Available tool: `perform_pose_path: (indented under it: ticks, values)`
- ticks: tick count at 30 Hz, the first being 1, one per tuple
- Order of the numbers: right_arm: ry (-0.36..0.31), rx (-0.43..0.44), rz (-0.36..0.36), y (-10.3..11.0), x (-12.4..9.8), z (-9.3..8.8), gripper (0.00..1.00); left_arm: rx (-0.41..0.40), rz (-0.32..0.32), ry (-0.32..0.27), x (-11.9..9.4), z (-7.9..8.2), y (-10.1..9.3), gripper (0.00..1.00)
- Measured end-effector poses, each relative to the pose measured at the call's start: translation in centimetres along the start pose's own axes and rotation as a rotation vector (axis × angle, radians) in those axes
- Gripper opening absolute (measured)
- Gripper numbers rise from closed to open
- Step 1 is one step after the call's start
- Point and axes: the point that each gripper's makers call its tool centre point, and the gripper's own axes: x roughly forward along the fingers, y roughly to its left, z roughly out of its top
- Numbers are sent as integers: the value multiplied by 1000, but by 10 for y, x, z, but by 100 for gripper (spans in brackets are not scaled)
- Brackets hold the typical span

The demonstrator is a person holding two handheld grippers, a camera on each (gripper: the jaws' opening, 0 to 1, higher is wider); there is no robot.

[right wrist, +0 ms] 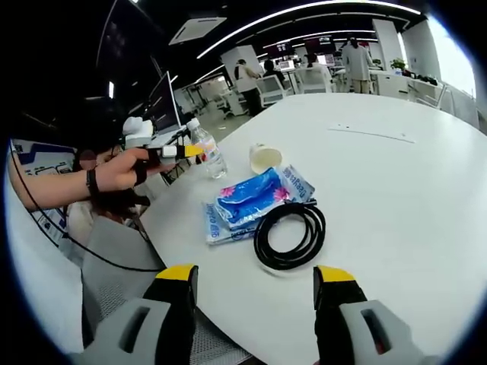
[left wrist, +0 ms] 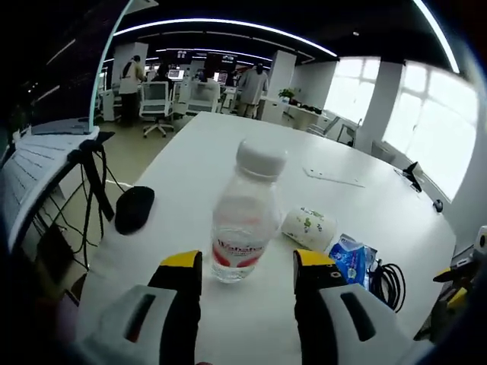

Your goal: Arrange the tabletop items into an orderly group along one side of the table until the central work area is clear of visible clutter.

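Currently the water bottle [left wrist: 245, 214] stands upright on the worktop [left wrist: 365, 205], directly ahead of the left gripper [left wrist: 247, 266], whose jaws stand apart just short of it; the right gripper [right wrist: 255, 277], jaws apart, hangs near the cable coil [right wrist: 290, 236]

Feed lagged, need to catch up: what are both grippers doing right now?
Left gripper: open, jaws either side of the water bottle, not gripping it.
Right gripper: open, empty, short of the black cable.

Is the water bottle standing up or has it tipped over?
Upright: the water bottle stands on its base on the table, white cap on top, ahead of the open left gripper.
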Motion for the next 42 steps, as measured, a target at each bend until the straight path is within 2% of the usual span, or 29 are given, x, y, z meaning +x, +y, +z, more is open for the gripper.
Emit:
perform_pose_path:
  ticks: [12,29,34,42]
  values:
    - [-4,4,14,5,4,-2,63,1,-7,25,-21,-23,7,48]
    - [-1,26,13,5,9,-11,62,96,-29,88,-57,-58,20,47]
    - [5,25,18,7,10,-13,62,83,-31,91,-69,-65,13,47]
    - [13,21,25,11,15,-13,62,95,-73,98,-75,-74,-6,47]
